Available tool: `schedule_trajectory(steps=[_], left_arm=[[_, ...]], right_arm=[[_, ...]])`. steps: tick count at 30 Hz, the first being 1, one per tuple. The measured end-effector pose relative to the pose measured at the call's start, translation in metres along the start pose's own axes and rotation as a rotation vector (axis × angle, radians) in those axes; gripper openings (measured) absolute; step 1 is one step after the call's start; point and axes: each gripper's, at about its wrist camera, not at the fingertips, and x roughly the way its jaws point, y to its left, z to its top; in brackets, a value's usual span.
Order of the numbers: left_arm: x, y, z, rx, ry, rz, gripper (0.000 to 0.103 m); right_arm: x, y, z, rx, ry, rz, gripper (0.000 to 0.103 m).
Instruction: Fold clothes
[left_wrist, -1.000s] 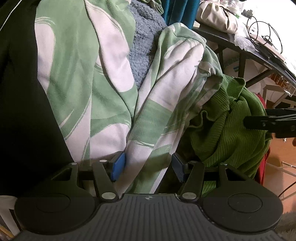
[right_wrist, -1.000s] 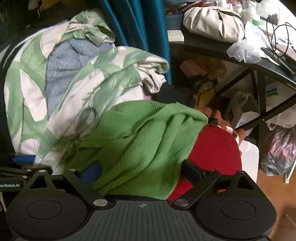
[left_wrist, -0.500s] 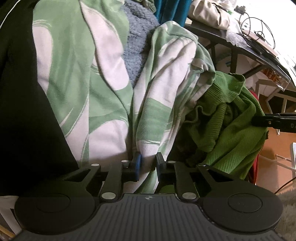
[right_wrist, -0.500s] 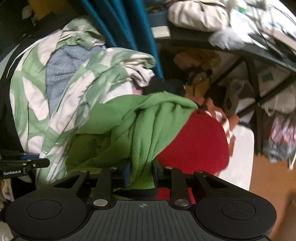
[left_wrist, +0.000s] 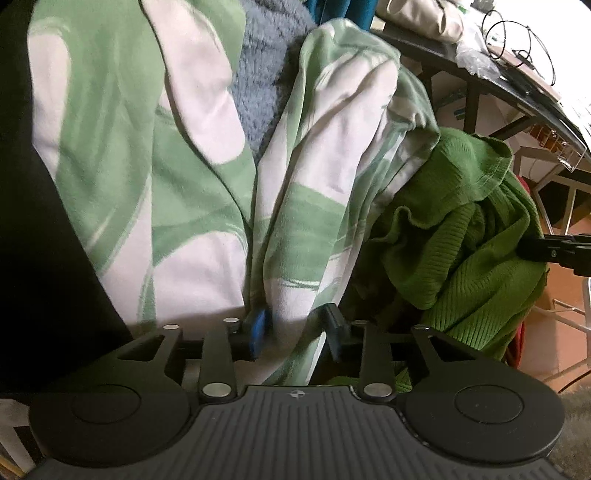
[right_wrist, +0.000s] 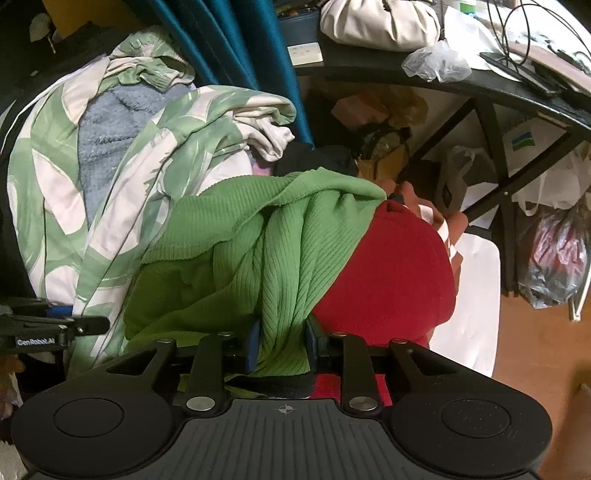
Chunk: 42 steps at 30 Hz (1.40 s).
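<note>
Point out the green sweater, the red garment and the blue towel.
green sweater (right_wrist: 280, 258), right wrist view, on the ribbed fold running down into the tool.
red garment (right_wrist: 391, 273), right wrist view, middle of its rounded bulge.
blue towel (right_wrist: 107, 140), right wrist view, its fuzzy exposed patch.

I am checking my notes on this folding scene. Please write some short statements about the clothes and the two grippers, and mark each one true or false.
1. The right gripper is shut on the green sweater. True.
2. The left gripper grips the red garment. False: a fold of the leaf-print fabric sits between its fingers.
3. The sweater lies partly over the red garment. True.
4. The blue fleece lies on top of the sweater. False: it lies farther back, amid the leaf-print fabric.
5. A beige bag sits on the black table. True.
6. The curtain behind the pile is yellow. False: it is teal.
</note>
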Motion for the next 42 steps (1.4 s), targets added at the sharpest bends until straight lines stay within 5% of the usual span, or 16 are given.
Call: schedule_trajectory(steps=[4, 8, 14, 16, 17, 18, 19, 26, 35, 42], left_arm=[[0.01, 0.002, 0.001, -0.019, 0.022, -0.01, 0.045], [0.015, -0.002, -0.002, 0.008, 0.011, -0.05, 0.069], [0.018, -0.015, -0.007, 0.114, 0.008, -0.005, 0.071], [0.017, -0.015, -0.007, 0.114, 0.006, -0.001, 0.066], [0.015, -0.013, -0.007, 0.104, 0.012, 0.011, 0.05], [0.014, -0.01, -0.006, 0.094, 0.018, 0.024, 0.023], [0.012, -0.008, -0.006, 0.083, 0.023, 0.036, 0.017], [-0.025, -0.007, -0.006, 0.09, -0.034, 0.025, 0.013], [-0.121, 0.015, 0.005, -0.089, -0.345, -0.045, 0.007], [-0.113, 0.004, 0.025, 0.013, -0.269, 0.071, 0.007]], right_arm=[[0.002, -0.001, 0.0, 0.012, -0.001, 0.006, 0.027], [0.003, -0.001, 0.001, 0.016, -0.002, 0.01, 0.028], [0.003, -0.002, 0.0, 0.019, -0.005, 0.015, 0.029], [0.003, -0.003, 0.0, 0.021, -0.005, 0.018, 0.029], [0.003, -0.003, 0.0, 0.023, -0.005, 0.019, 0.029], [0.003, -0.004, 0.0, 0.024, -0.005, 0.02, 0.029], [0.003, -0.003, 0.0, 0.025, -0.005, 0.022, 0.029], [0.002, -0.005, 0.002, 0.036, -0.005, 0.028, 0.029], [-0.008, -0.012, 0.006, 0.078, -0.008, 0.064, 0.03], [-0.004, -0.008, 0.008, 0.074, 0.003, 0.06, 0.03]])
